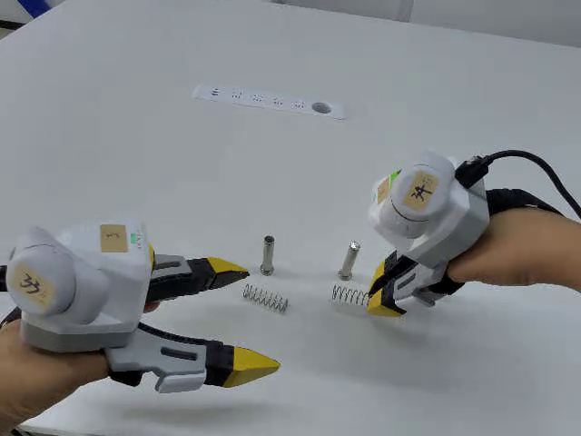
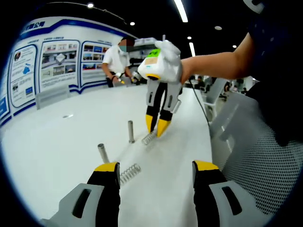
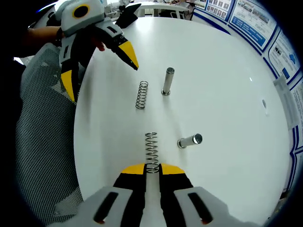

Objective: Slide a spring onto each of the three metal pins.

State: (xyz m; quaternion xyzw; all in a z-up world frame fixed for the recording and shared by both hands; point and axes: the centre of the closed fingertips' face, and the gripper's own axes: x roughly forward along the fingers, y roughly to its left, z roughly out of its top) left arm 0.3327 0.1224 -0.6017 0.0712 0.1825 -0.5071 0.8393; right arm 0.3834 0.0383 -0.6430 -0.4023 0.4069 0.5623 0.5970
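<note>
White table (image 1: 136, 136), thin coiled spring (image 1: 348, 294), upright pins (image 1: 268, 255)

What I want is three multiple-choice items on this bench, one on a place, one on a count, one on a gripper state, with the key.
1. Where is the power strip?
A. Beyond the pins, away from the person.
B. Between the grippers.
C. Under a gripper.

2. How many metal pins stand on the table?
A. One.
B. Two.
C. Four.

3. What is the left gripper doing?
A. Clamping a pin.
B. Clamping a spring.
C. Open, gripping nothing.

Key:
1 A, it lies past both pins.
2 B, two upright pins show.
3 C, its jaws stand wide apart; it is the right gripper that is shut on a spring.
</note>
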